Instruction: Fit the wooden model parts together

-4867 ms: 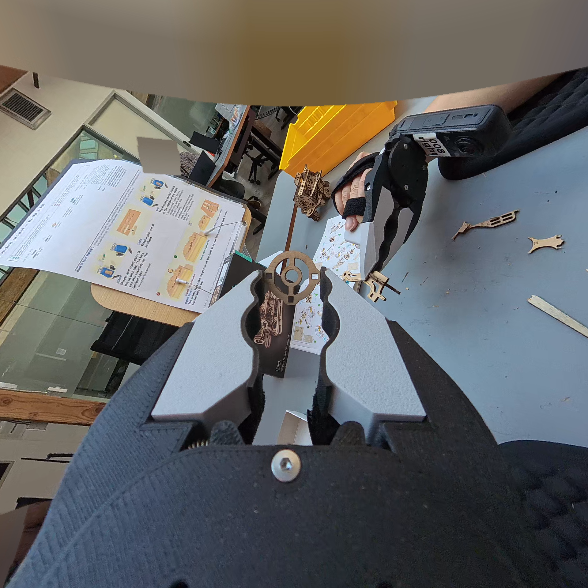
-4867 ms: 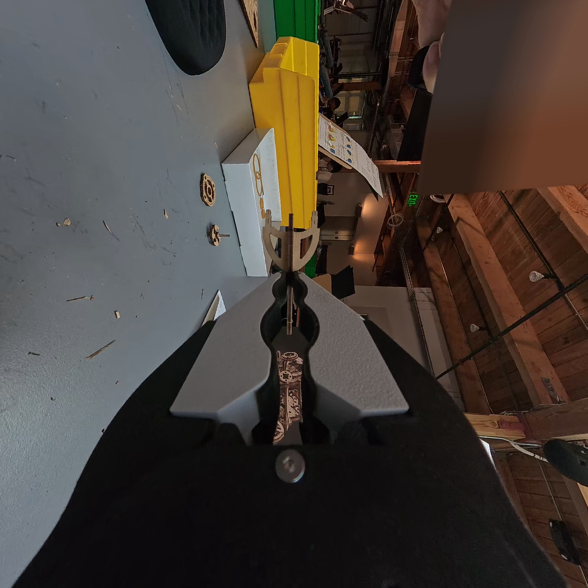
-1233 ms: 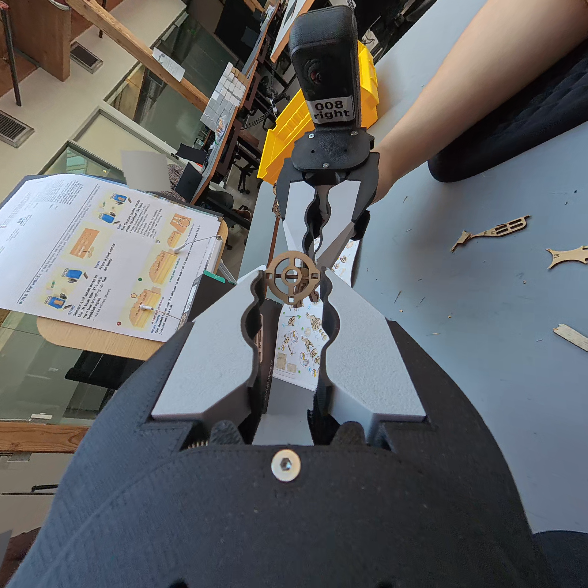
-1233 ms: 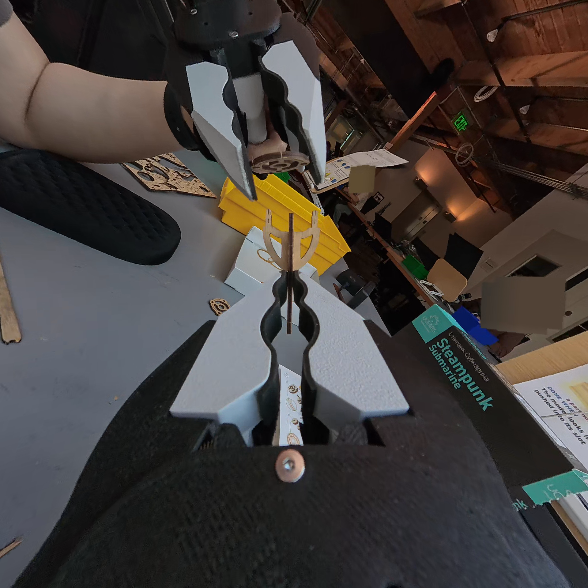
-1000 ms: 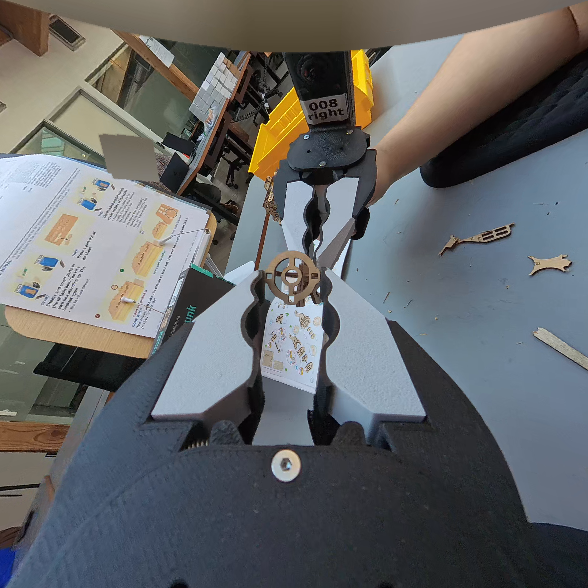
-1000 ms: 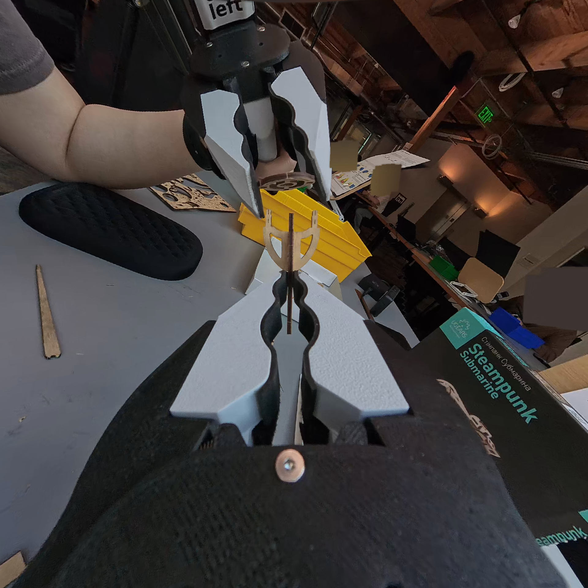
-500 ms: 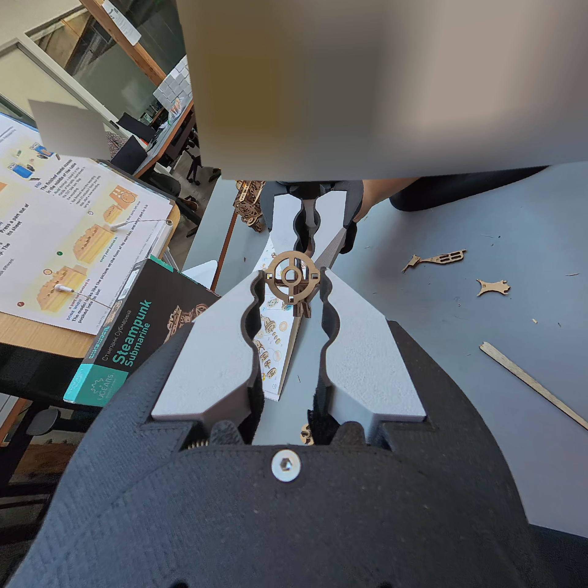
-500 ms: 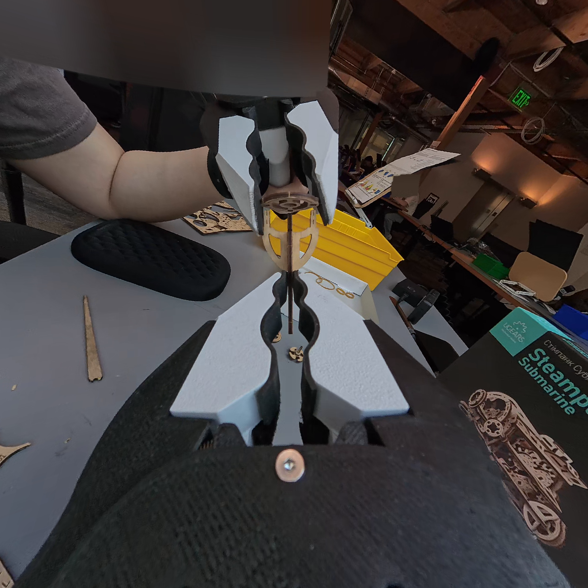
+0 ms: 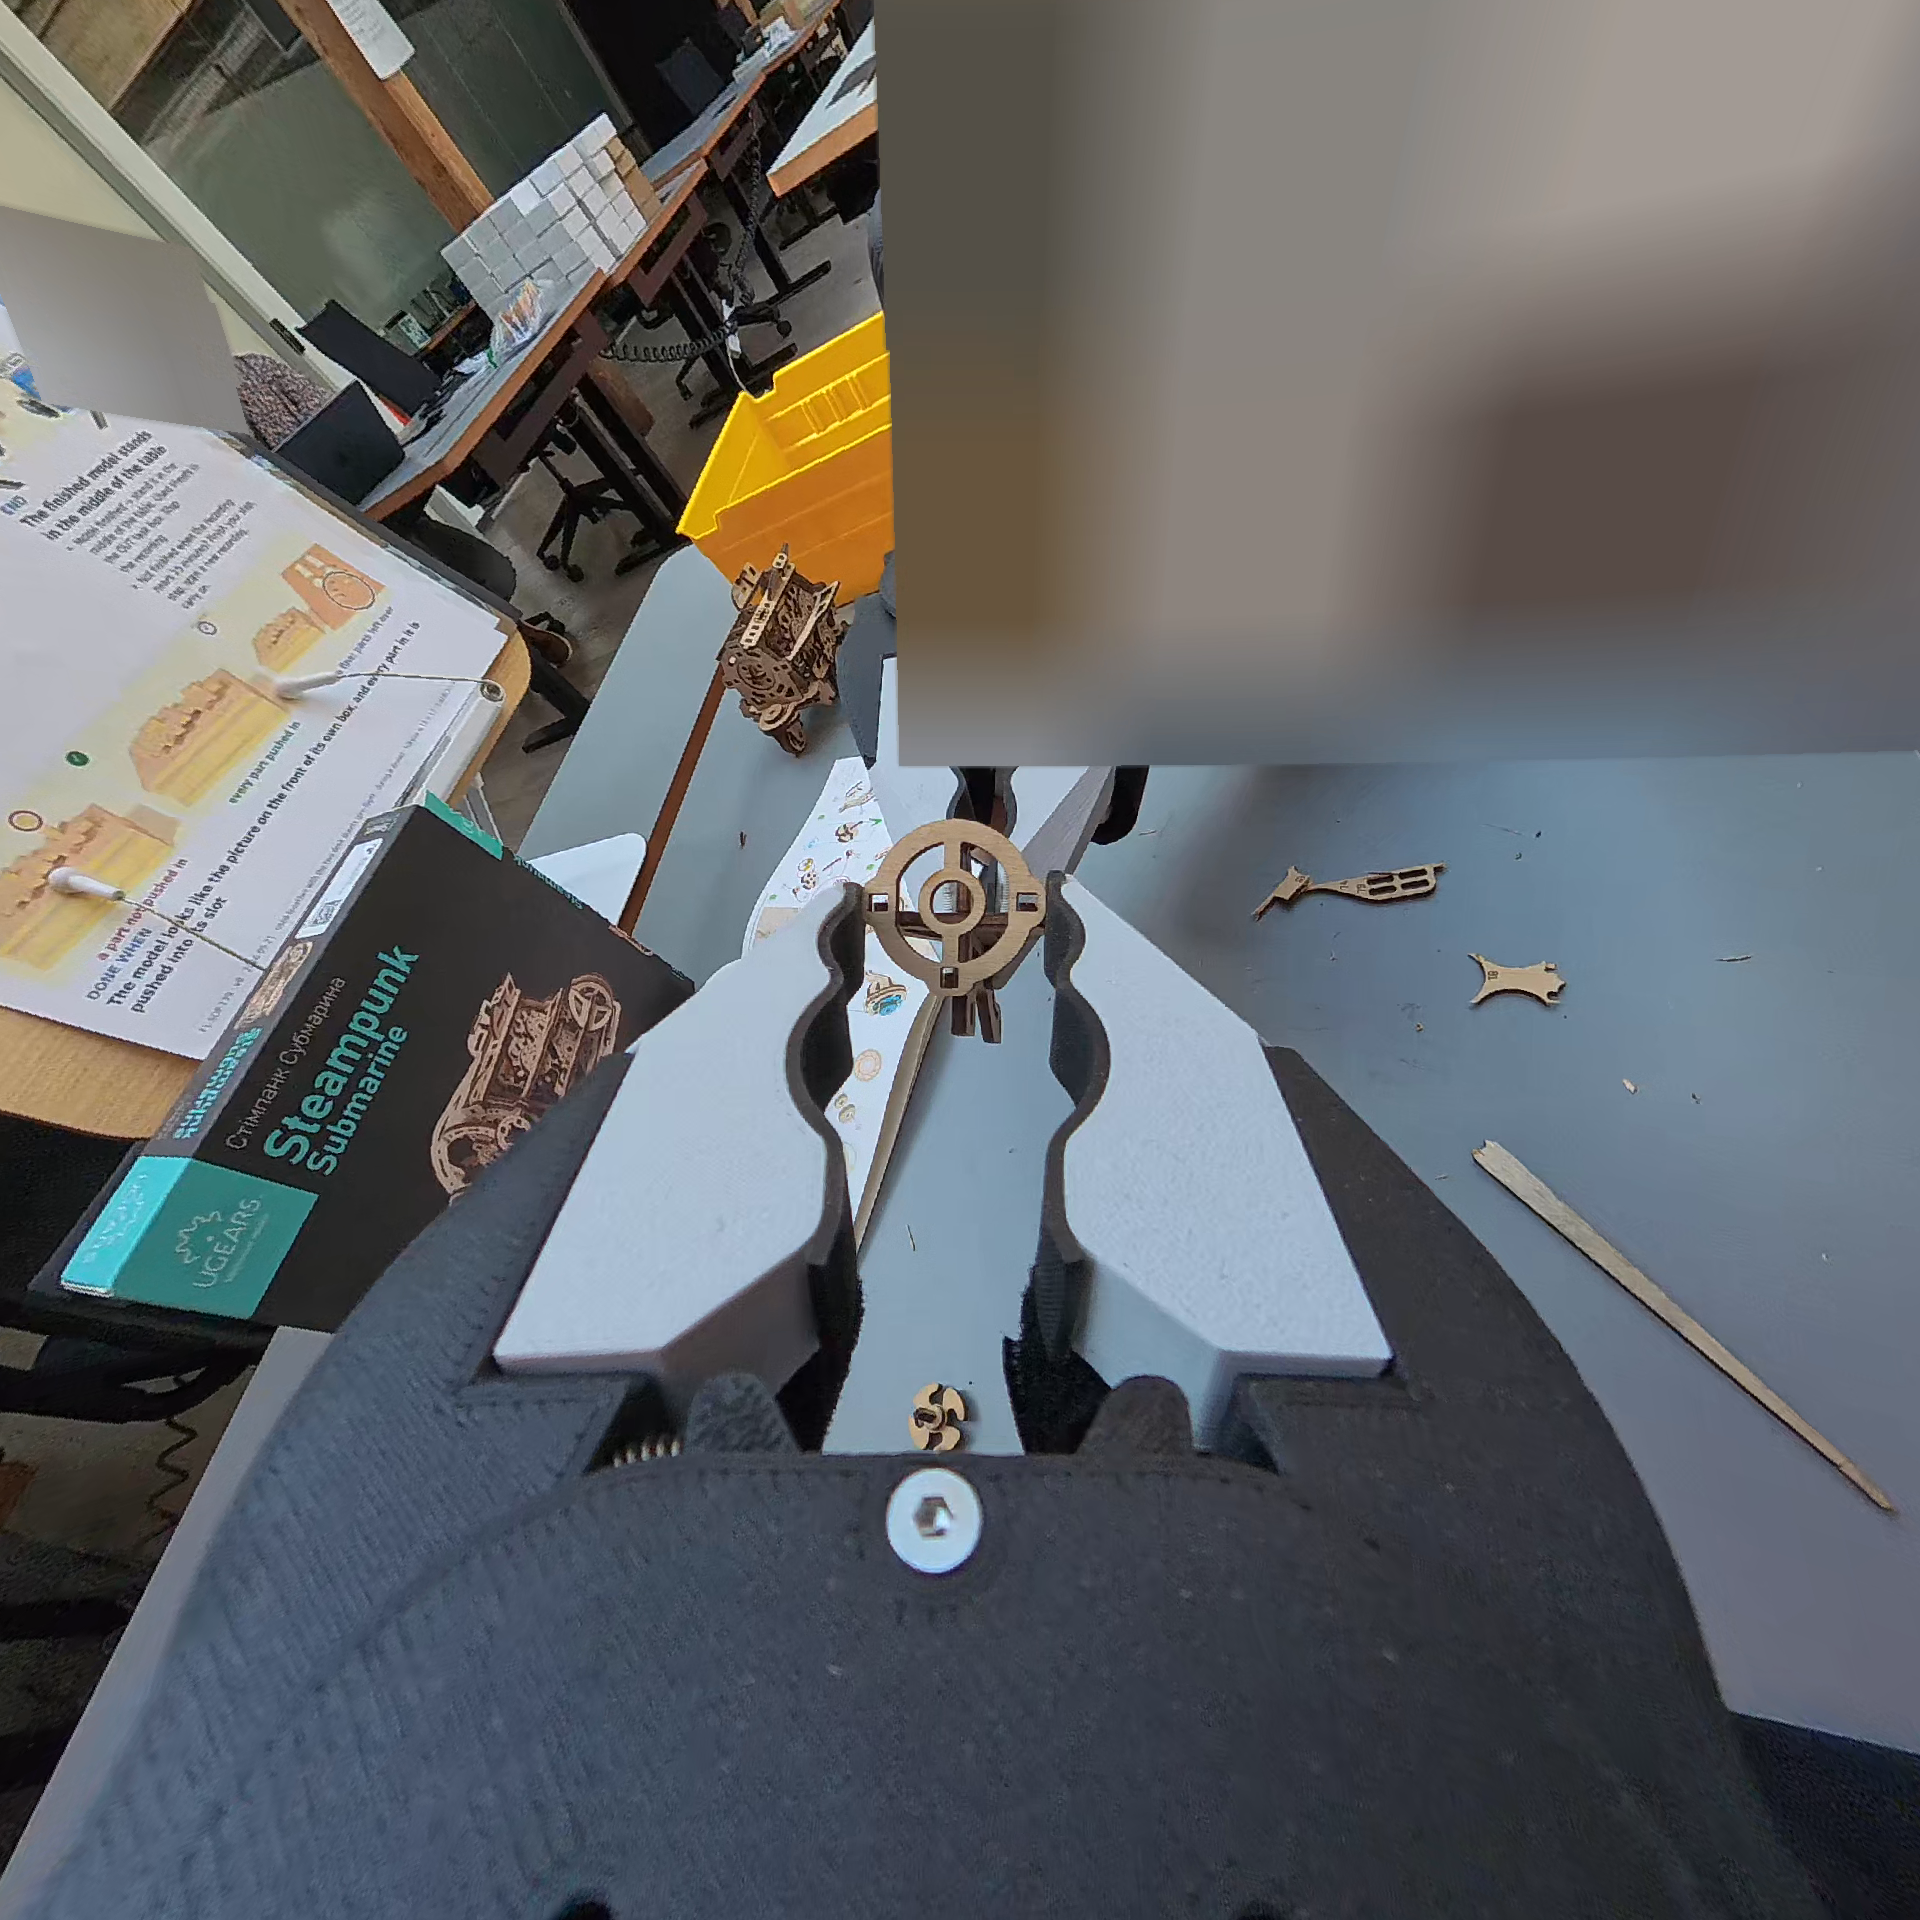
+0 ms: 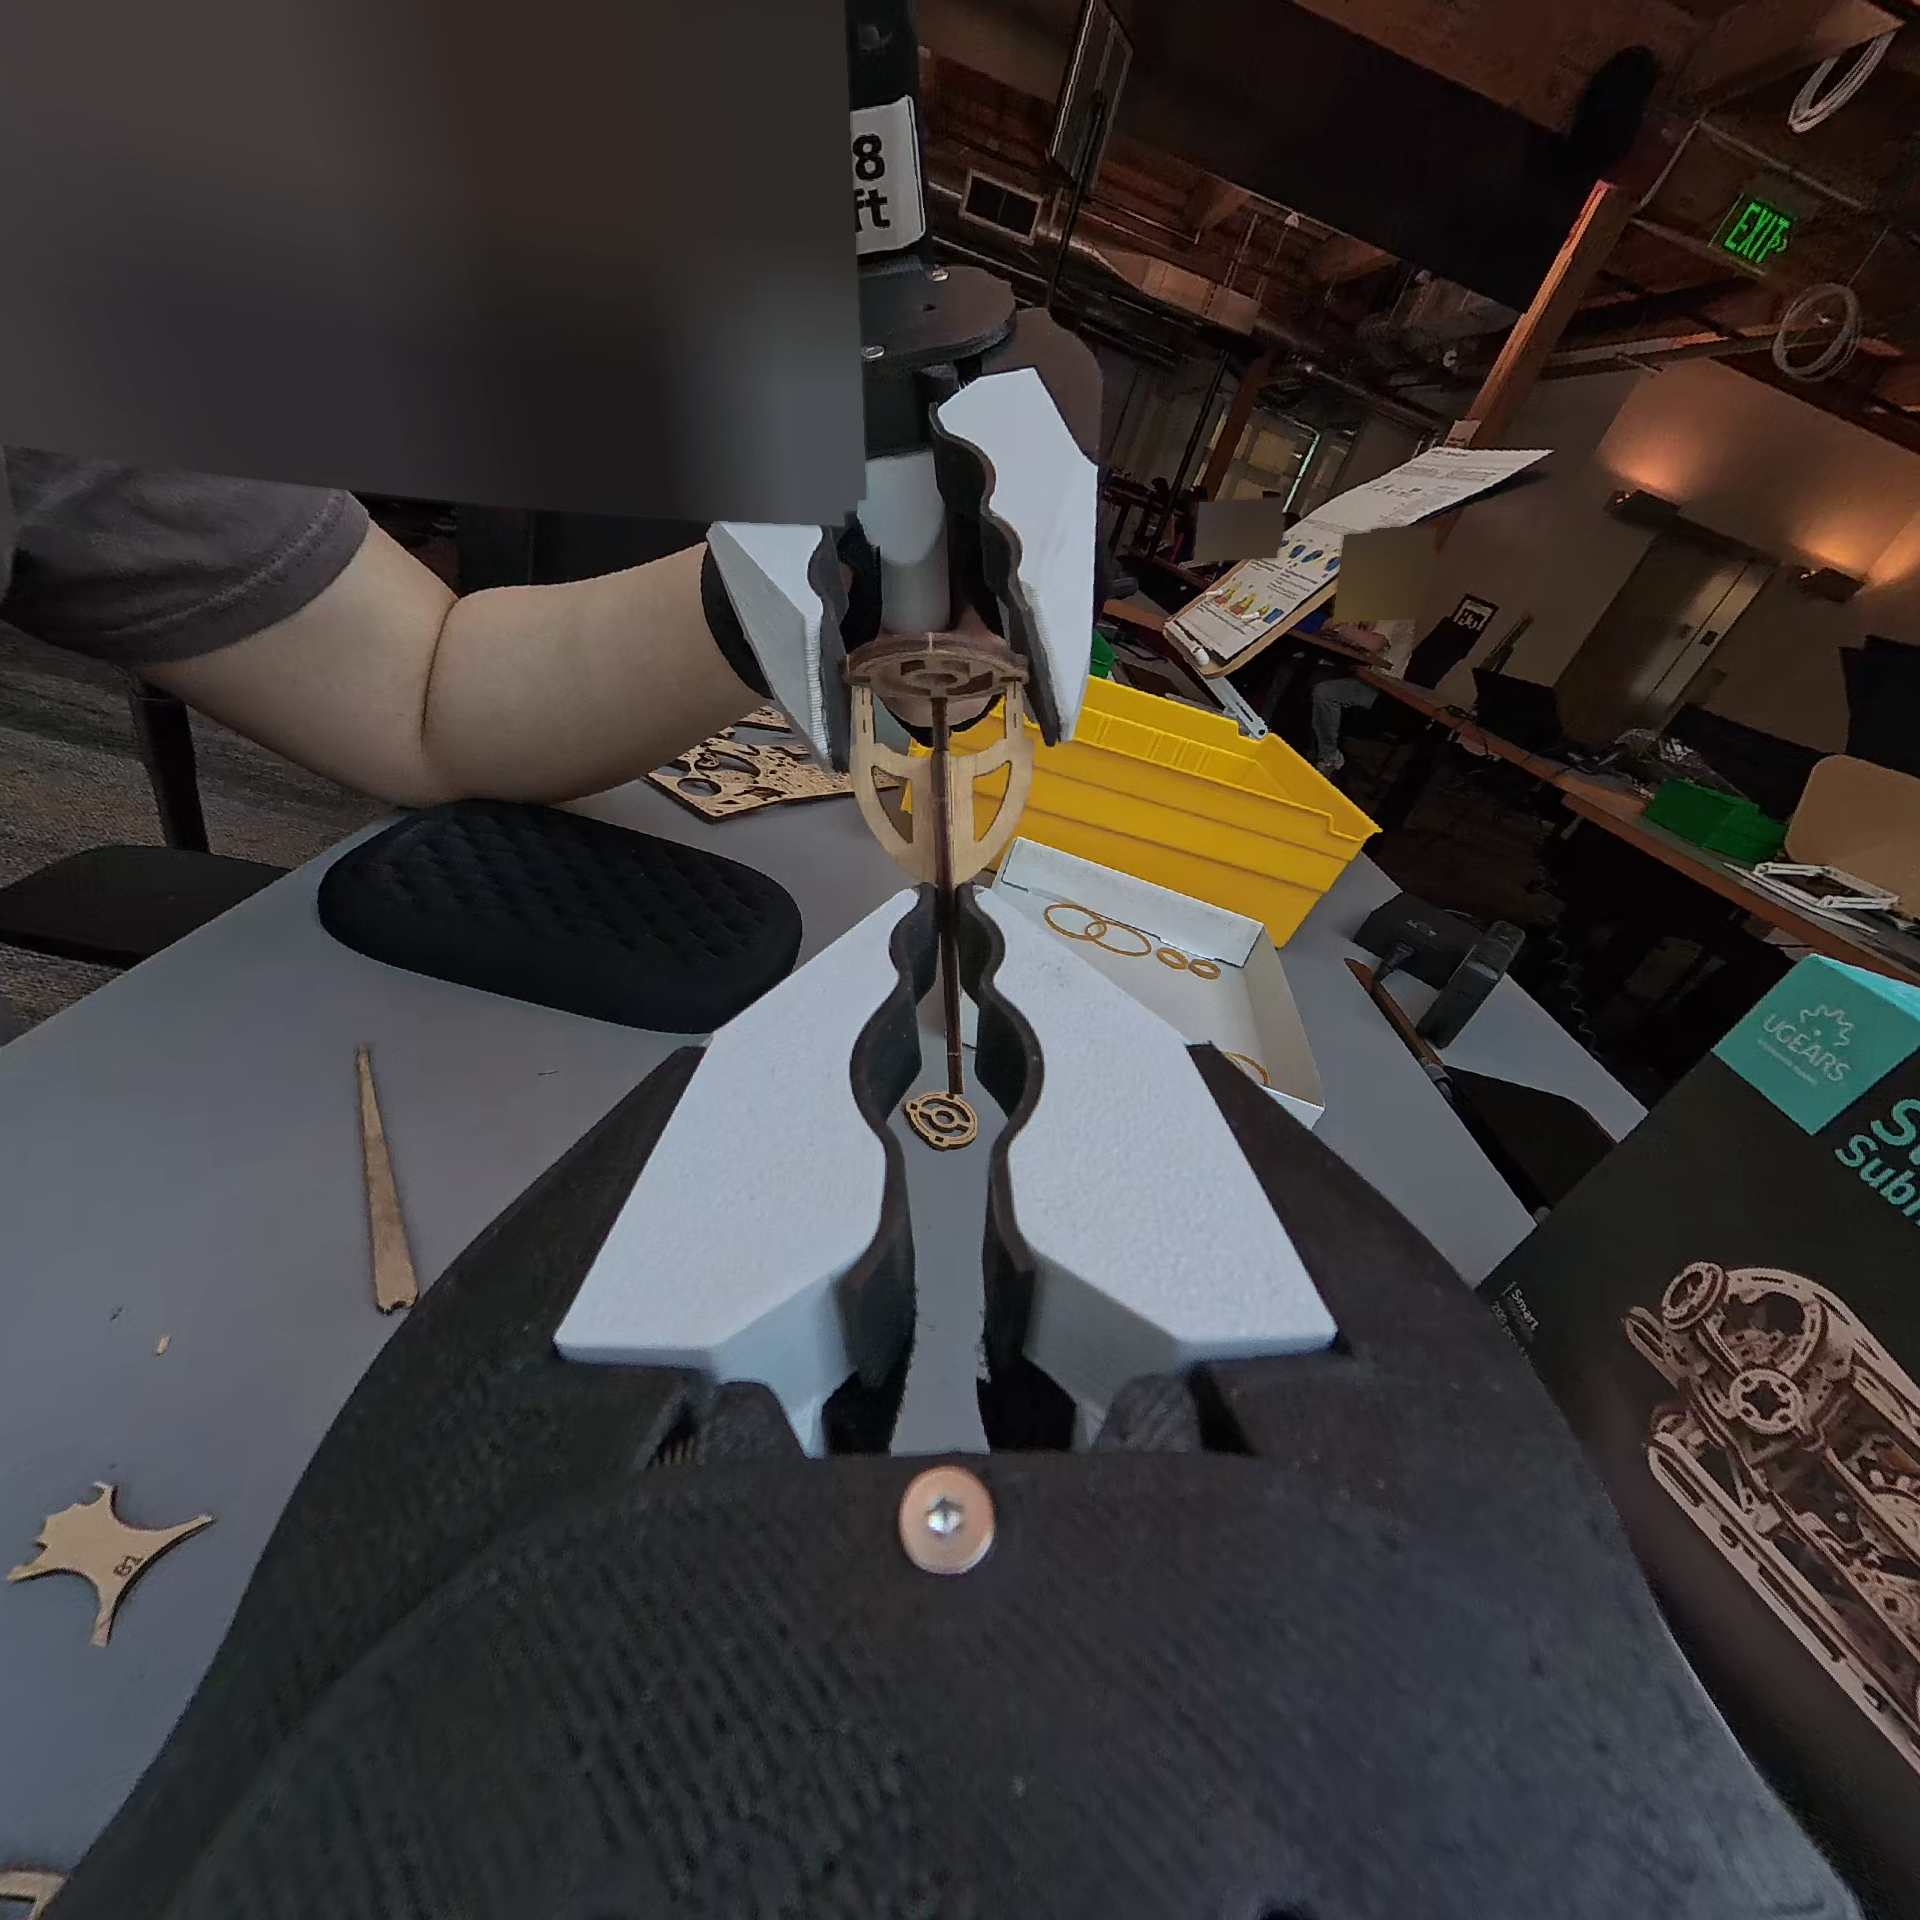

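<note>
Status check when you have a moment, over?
Left gripper shut on ring disc. Right gripper shut on forked part. Disc sits on fork's prongs, seating unclear. Nothing in between.

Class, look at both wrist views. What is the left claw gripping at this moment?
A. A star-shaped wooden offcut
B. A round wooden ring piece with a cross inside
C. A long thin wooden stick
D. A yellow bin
B: the left claw is shut on the round ring piece, held between its tips and meeting the curved wooden part in the right claw.
</note>
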Demonstrator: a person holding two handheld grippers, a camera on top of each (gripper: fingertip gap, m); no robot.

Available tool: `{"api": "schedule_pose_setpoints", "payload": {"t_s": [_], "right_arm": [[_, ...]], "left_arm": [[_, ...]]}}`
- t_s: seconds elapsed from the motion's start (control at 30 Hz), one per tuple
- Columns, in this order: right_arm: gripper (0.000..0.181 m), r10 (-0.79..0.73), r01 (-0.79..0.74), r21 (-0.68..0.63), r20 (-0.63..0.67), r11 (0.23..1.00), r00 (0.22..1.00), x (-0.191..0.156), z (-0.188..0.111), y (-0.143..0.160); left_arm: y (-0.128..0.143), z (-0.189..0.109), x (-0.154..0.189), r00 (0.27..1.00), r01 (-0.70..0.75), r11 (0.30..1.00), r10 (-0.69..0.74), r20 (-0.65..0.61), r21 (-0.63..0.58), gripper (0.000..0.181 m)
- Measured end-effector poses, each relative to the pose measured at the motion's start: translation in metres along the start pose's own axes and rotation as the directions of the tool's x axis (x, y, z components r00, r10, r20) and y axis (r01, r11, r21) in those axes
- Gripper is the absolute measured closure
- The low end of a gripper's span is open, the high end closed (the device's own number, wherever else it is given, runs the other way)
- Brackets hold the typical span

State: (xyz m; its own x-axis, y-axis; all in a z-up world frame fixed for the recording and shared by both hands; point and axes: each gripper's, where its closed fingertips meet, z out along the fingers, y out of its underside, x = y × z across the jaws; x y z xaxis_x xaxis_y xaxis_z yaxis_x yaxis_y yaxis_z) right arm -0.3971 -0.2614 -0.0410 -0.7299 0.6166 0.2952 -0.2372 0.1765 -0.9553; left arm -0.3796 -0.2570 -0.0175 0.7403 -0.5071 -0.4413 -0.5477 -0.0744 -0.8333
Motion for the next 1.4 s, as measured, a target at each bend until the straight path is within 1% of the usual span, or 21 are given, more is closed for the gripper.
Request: {"api": "schedule_pose_setpoints", "payload": {"t_s": [0.33,0.6,0.83,0.93,1.03,1.27,1.4], "right_arm": [[0.18,0.02,-0.02,0.035,0.005,0.999,1.0,-0.002,0.0,-0.009],[0.18,-0.012,0.012,0.061,0.005,0.998,1.0,-0.006,-0.001,-0.016],[0.18,0.037,-0.038,0.114,0.013,0.993,0.999,-0.007,-0.002,-0.028],[0.18,0.027,-0.028,0.123,0.014,0.992,1.0,-0.009,-0.002,-0.032],[0.18,0.002,-0.001,0.093,-0.018,0.996,1.0,-0.006,-0.002,-0.031],[0.18,0.0,0.001,0.08,-0.019,0.997,1.0,-0.006,-0.003,-0.03],[0.18,-0.025,0.027,0.063,-0.037,0.998,0.999,-0.004,-0.003,-0.027]], "left_arm": [[-0.008,-0.004,-0.001,1.0,0.024,0.999,-0.024,-0.003,0.04,0.148],[-0.015,-0.005,0.002,1.0,0.018,0.997,-0.018,-0.008,0.069,0.148],[-0.029,-0.008,0.001,1.0,0.013,0.991,-0.015,0.012,0.131,0.148],[-0.033,-0.008,0.002,1.0,0.012,0.987,-0.013,0.01,0.158,0.148],[-0.032,-0.007,0.0,1.0,0.003,0.988,-0.007,0.029,0.152,0.148],[-0.03,-0.008,0.0,0.999,-0.01,0.991,0.005,0.032,0.134,0.148],[-0.027,-0.007,-0.001,1.0,0.004,0.993,-0.007,0.03,0.121,0.148]]}}
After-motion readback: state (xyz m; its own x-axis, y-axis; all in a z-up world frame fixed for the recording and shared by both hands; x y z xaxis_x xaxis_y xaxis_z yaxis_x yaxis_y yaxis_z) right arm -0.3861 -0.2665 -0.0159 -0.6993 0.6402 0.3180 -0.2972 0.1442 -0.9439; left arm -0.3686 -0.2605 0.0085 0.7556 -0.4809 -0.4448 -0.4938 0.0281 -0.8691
